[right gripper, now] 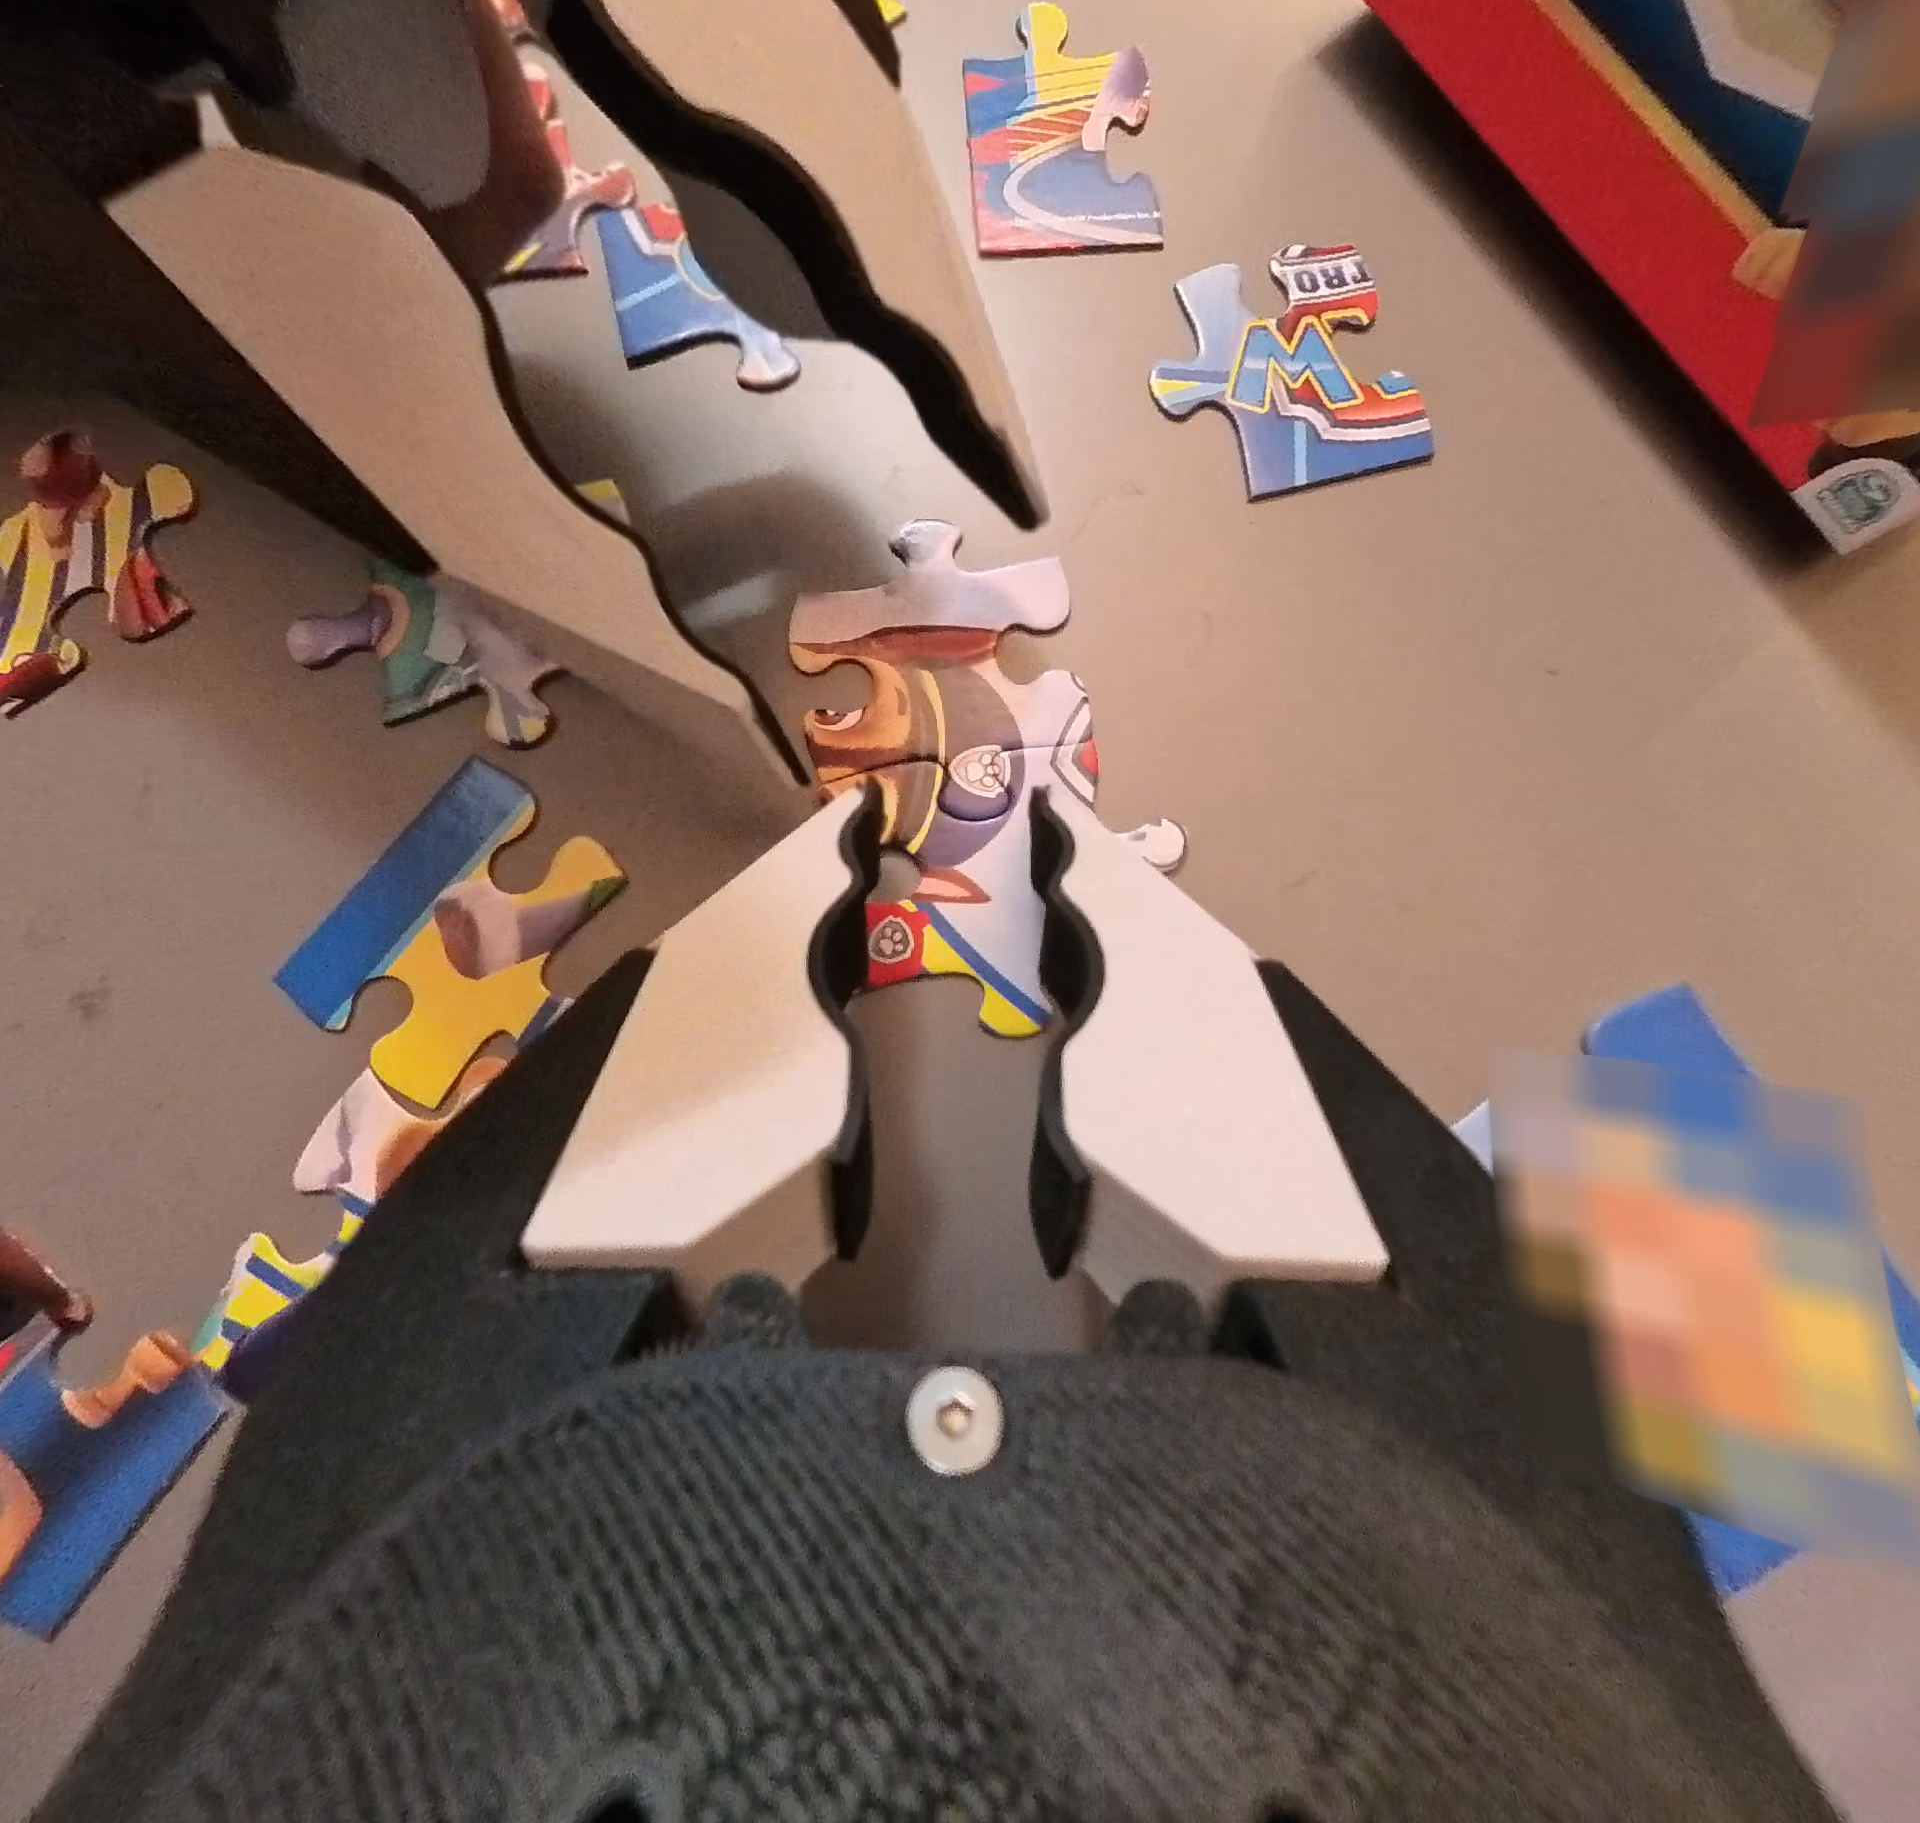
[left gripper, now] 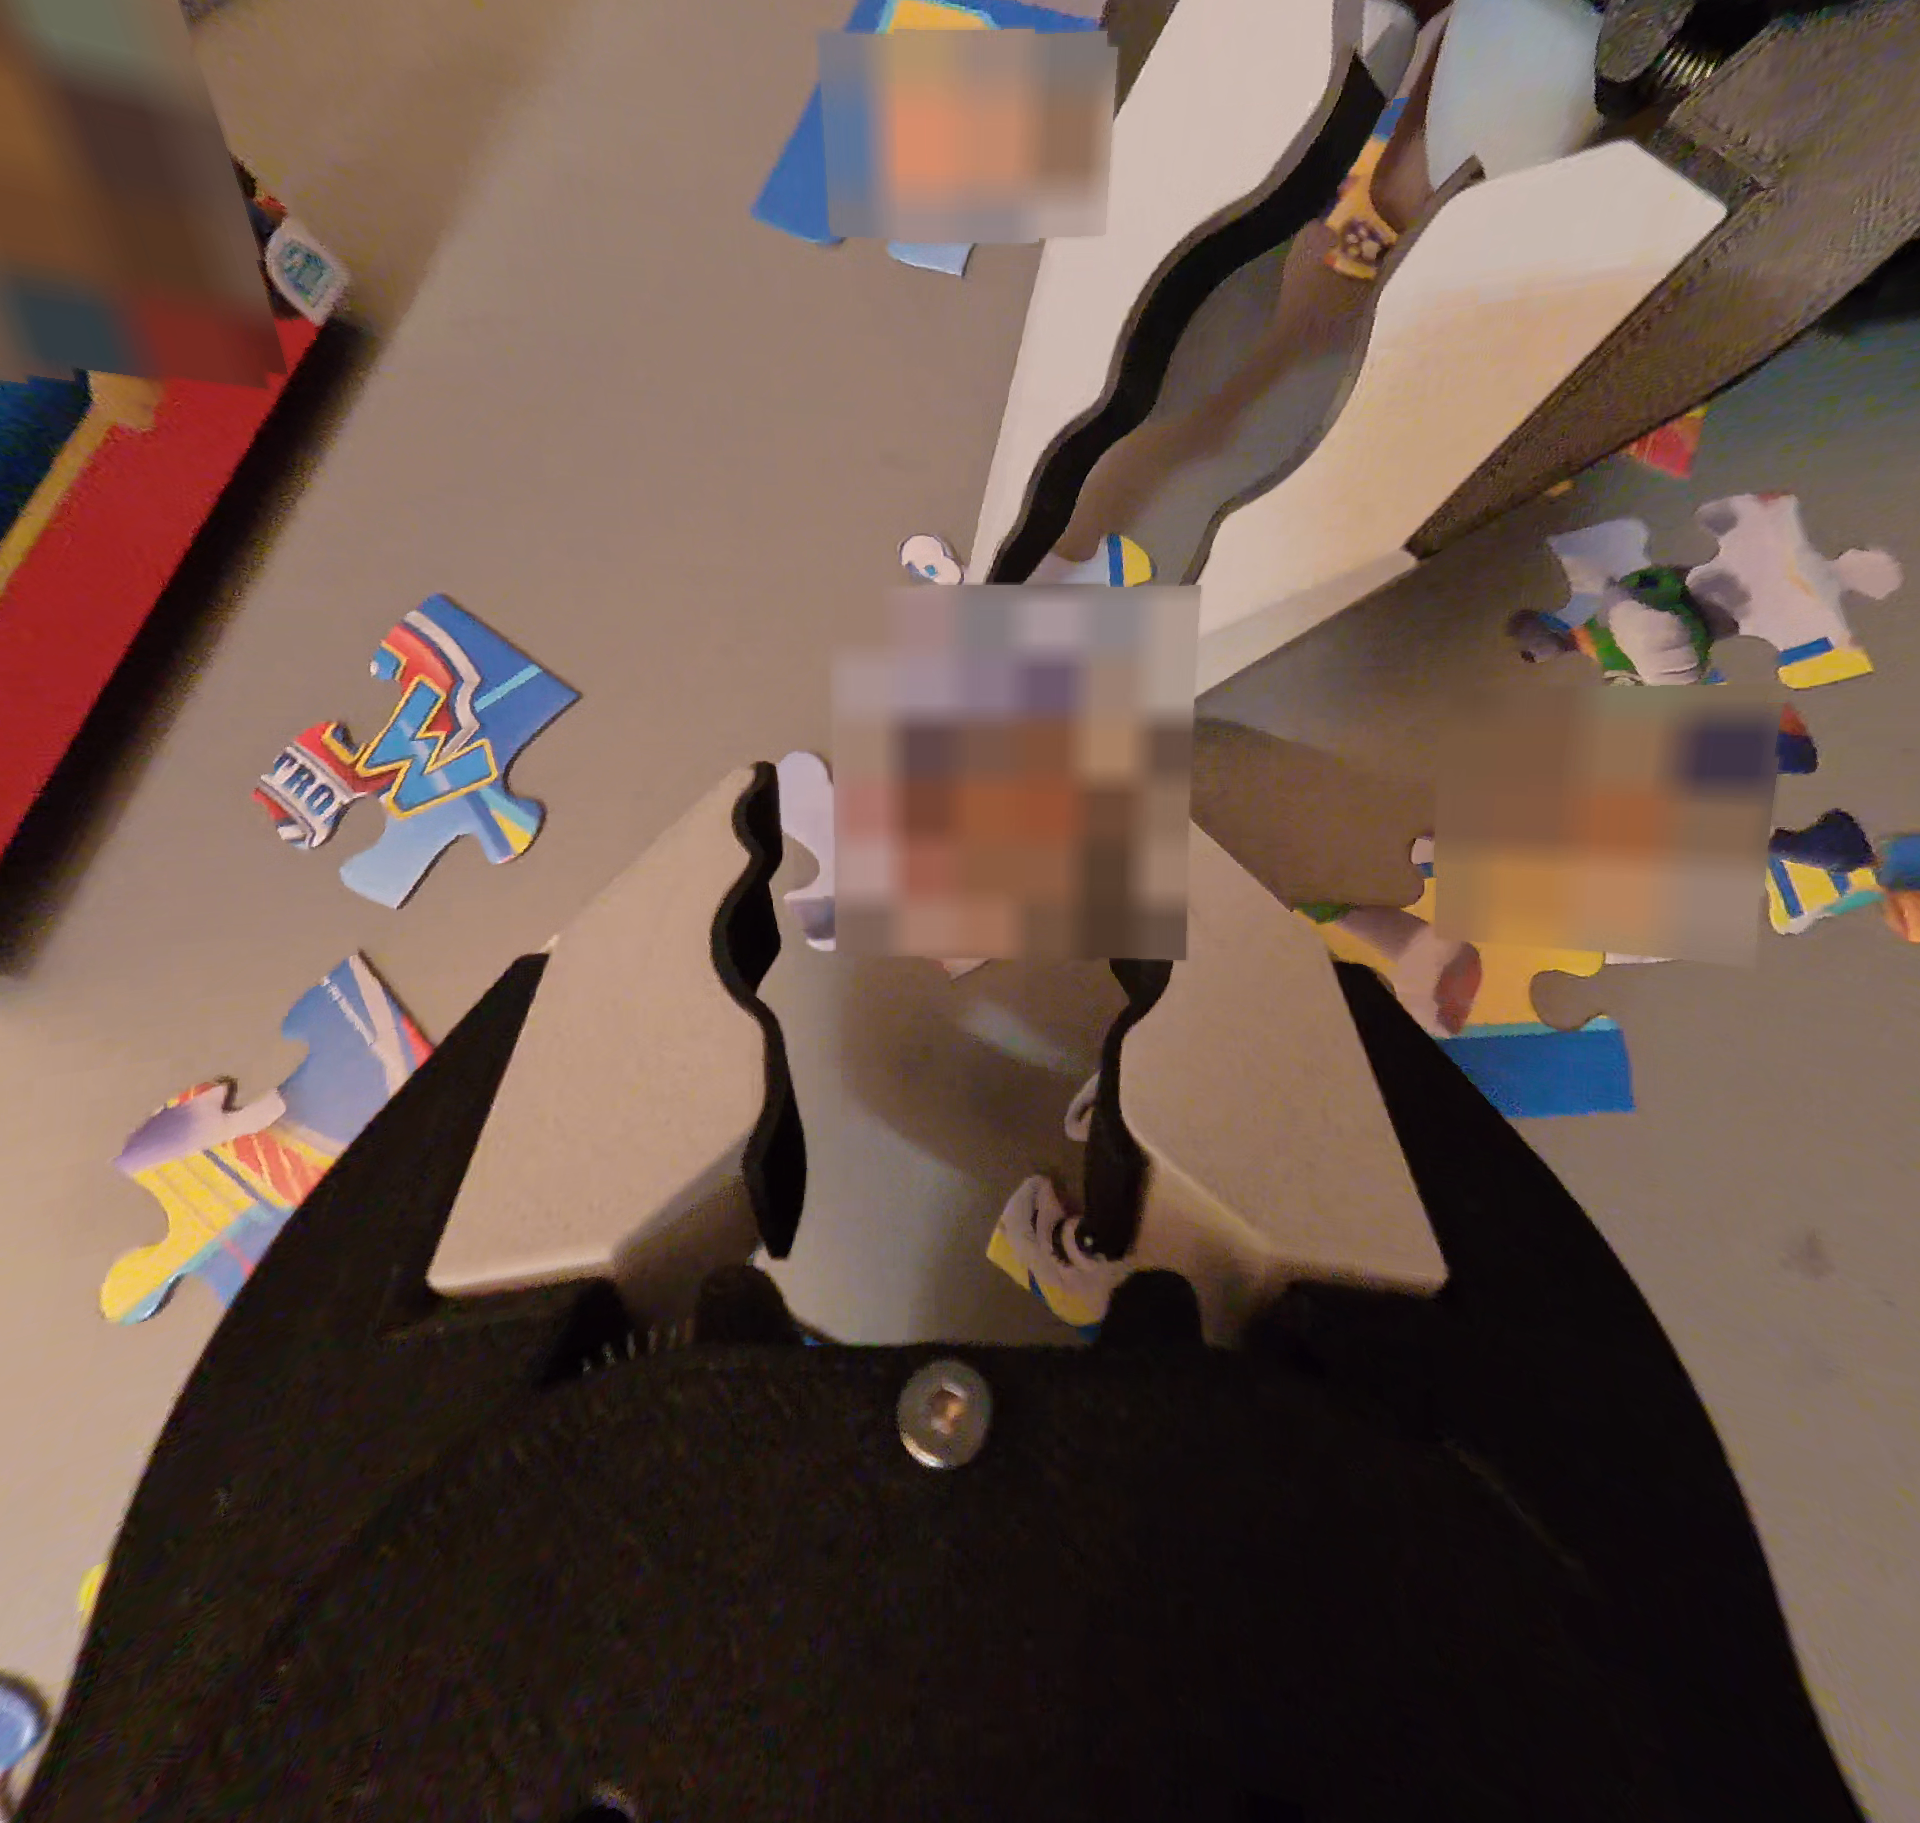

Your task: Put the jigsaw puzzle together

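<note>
Puzzle piece [right gripper: 951, 926] pinched between right tongs [right gripper: 948, 817], left tongs [left gripper: 961, 786] wide open beside.

Colourful printed cardboard puzzle pieces [right gripper: 1299, 381] look slightly glossy on the matt, smooth beige tabletop [right gripper: 1455, 786]. At six o'clock, the black plastic gripper body [right gripper: 935, 1617] shows rough, ridged layering around a shiny metal screw [right gripper: 954, 1432].

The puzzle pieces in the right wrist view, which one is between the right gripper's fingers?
The piece with the red paw badge, joined to the pieces ahead of it. It lies between the right gripper fingers; the others lie scattered off to the sides on the table.
</note>
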`<state>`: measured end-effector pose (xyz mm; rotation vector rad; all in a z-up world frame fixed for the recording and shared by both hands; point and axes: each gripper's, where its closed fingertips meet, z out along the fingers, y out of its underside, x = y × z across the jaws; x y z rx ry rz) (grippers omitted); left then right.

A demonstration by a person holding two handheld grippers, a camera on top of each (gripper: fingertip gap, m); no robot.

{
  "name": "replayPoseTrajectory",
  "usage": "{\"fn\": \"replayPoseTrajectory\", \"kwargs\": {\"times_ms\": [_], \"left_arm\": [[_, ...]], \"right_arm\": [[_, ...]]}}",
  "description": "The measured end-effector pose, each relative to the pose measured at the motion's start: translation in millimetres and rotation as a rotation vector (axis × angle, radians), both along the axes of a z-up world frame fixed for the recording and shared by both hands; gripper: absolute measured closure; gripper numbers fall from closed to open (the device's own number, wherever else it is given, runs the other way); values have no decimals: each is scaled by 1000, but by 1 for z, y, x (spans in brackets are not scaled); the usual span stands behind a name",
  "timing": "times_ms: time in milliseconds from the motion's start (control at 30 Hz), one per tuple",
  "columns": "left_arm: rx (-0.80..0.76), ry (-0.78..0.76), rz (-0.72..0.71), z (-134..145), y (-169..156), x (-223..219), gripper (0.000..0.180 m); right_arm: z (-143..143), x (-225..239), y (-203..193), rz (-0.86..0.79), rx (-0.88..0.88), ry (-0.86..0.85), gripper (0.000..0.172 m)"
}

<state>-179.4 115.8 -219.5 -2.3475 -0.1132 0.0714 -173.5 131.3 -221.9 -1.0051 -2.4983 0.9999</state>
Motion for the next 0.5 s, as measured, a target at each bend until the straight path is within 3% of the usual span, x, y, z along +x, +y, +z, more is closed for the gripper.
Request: {"fn": "replayPoseTrajectory", "kwargs": {"times_ms": [500], "left_arm": [[-10, -112, -13, -13, -4, 5, 146]], "right_arm": [[-10, -5, -1, 13, -7, -9, 148]]}}
